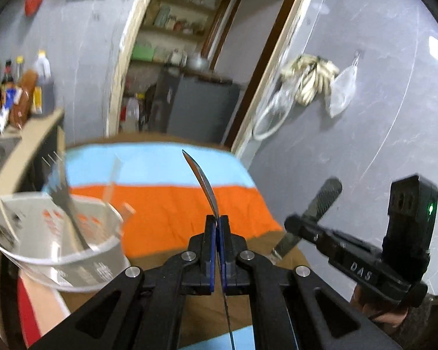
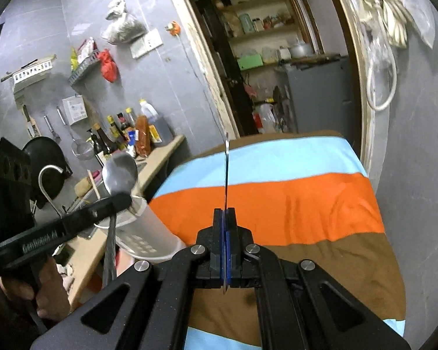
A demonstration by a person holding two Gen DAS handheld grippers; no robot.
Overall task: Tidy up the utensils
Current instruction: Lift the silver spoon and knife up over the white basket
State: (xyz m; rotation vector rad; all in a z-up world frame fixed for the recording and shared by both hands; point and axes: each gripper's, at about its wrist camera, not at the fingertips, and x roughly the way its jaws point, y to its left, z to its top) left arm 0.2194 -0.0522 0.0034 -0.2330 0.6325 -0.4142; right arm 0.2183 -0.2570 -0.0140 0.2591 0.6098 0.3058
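Two utensils are up off the striped cloth at once, one in each gripper. The left gripper has its jaws pinched narrow on a spoon, gripped edge-on so the bowl curves up past the pads. The right gripper is clamped just as tight on what looks like a knife; edge-on and blurred, it is hard to be sure. A white cup with a fork already in it stands at the cloth's left edge, close to the spoon.

Both grips are thin, on flat metal, so either piece could pivot or slip out while carried. The cup looks light, and it sits near the edge: a handle dropped in hard, or a nudge from a finger, could tip it over.
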